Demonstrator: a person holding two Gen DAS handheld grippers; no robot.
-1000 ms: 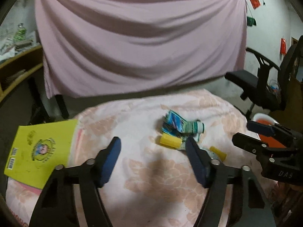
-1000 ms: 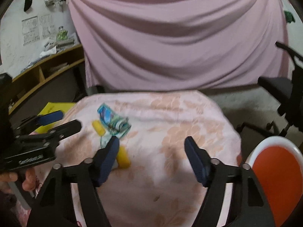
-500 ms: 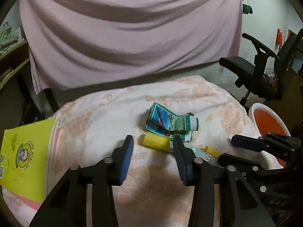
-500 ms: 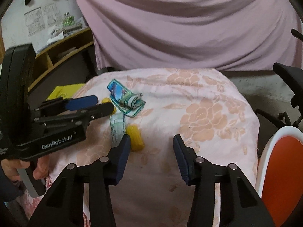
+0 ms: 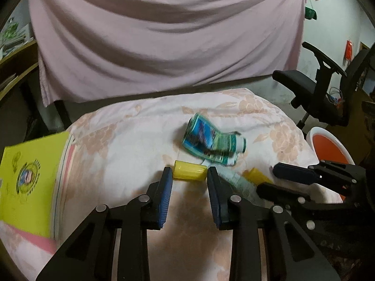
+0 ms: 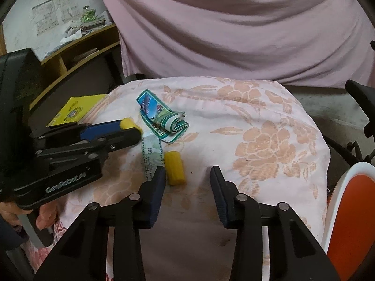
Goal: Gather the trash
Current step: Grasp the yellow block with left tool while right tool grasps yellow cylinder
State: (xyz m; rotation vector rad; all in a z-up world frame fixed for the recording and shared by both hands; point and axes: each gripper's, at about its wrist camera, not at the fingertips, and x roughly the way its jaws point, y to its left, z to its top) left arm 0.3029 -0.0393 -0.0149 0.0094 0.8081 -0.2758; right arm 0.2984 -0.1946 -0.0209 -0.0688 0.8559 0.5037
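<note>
Left claw (image 5: 189, 175) is closing around a yellow cap (image 5: 190, 172), tips bracketing its ends, grip uncertain; light, stiff, slippery plastic beside the crumpled wrapper (image 5: 212, 144).

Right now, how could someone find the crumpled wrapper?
Find the pink flowery cloth in front of the hanging pink sheet. Near its middle, just beyond two yellow tubes, lies the wrapper. It alone is crumpled, blue and green; the tubes are plain yellow.
</note>
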